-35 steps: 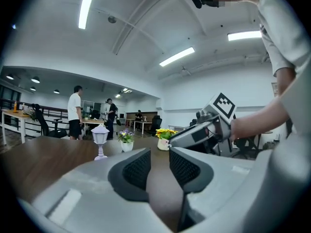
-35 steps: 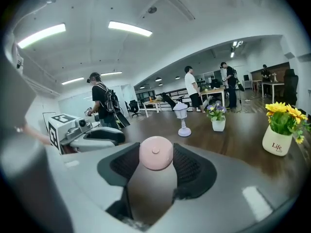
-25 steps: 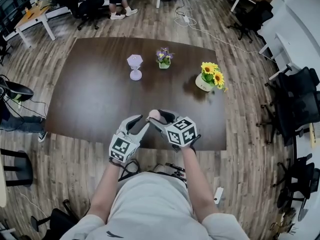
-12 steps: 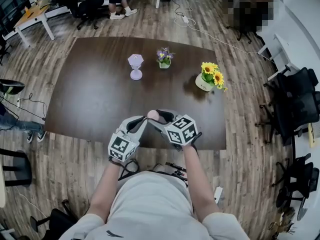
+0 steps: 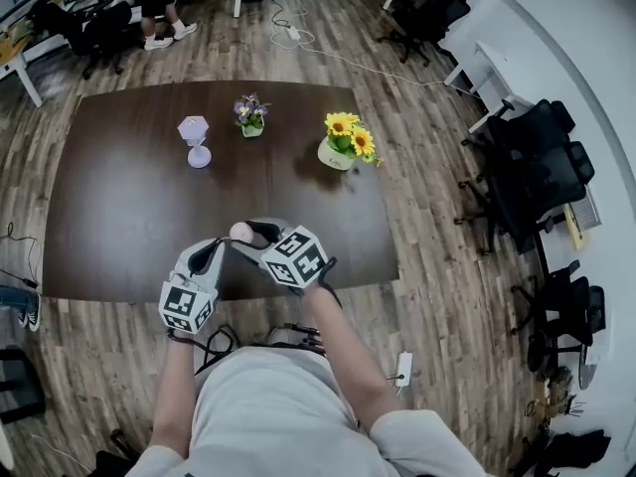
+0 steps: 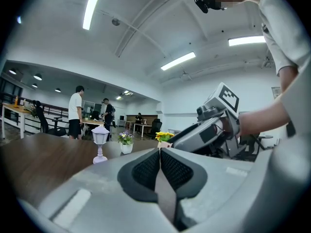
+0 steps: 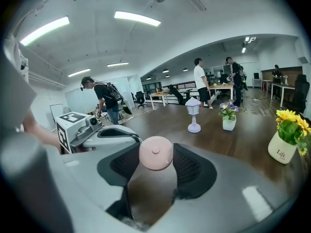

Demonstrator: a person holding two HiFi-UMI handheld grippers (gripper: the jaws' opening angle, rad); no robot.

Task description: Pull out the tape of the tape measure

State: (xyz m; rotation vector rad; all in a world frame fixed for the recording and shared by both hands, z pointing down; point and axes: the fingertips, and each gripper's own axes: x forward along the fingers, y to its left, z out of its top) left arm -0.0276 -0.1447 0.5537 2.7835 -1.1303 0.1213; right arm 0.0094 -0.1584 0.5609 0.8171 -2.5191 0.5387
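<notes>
Tape measure [image 7: 156, 153] in R gripper [image 7: 156, 164], lantern [image 5: 195, 139], sunflowers [image 5: 348, 139] beyond

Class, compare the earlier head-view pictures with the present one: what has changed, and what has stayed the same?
The left gripper has just been closing its fingers, which are now shut beside the pink tape measure; nothing shows between them. The right gripper holds the tape measure as before. The lantern and sunflower pot have not moved.
</notes>
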